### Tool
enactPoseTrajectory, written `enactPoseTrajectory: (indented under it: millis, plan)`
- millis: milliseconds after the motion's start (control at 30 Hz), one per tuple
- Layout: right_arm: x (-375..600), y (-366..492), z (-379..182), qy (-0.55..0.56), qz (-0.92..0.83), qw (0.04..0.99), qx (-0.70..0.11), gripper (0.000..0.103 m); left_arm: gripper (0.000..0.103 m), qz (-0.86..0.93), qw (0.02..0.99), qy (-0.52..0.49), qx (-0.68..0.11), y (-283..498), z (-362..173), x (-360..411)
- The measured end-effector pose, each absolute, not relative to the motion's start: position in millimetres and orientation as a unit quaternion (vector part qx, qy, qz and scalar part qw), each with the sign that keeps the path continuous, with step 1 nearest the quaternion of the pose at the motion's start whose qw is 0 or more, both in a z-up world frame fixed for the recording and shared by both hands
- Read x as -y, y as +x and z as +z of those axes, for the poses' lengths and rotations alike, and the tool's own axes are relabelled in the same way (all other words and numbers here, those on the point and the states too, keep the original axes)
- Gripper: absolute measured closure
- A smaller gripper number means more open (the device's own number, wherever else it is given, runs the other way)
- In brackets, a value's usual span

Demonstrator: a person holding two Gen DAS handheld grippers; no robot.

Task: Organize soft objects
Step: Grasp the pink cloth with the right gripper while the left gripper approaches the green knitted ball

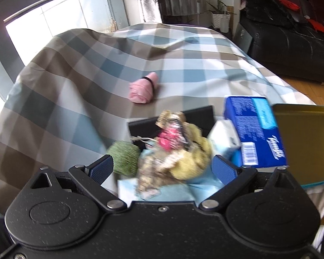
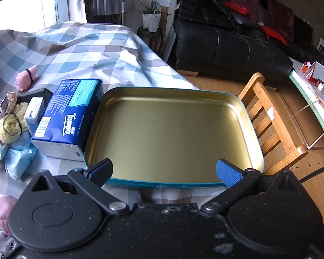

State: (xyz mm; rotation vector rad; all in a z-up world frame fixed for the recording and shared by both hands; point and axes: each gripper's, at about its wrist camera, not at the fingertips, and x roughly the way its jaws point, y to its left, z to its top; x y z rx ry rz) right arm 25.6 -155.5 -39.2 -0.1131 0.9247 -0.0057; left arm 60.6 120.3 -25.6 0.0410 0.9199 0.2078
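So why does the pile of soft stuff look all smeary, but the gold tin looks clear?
In the left wrist view the pile of soft things is blurred, probably from motion; the pink roll farther off is sharper. In the right wrist view the gold tin is crisp, window daylight glaring at upper left.

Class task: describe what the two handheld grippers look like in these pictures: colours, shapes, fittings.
Both the left gripper and right gripper have a speckled matte black body with two round raised discs, triangular cut-outs, silver pivot bolts, and black linkage arms. Each ends in two fingers with blue, finely ribbed pads. No cables show.
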Motion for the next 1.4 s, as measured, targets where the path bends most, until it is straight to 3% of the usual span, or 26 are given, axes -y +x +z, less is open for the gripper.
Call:
enactPoseTrajectory:
  millis: [567, 1133, 1400]
  plan:
    - [110, 22, -36, -0.005, 0.093, 0.890, -0.446, 0.001, 0.008, 0.137, 0.876, -0.003, -0.462, 94, -31, -226]
    - [8, -19, -42, 0.044, 0.179, 0.873, -0.451, 0.001, 0.008, 0.110, 0.859, -0.085, -0.493, 98, -57, -255]
    - [-28, -43, -56, -0.014, 0.208, 0.858, -0.469, 0.001, 0.008, 0.119, 0.854, -0.093, -0.498, 96, -62, -256]
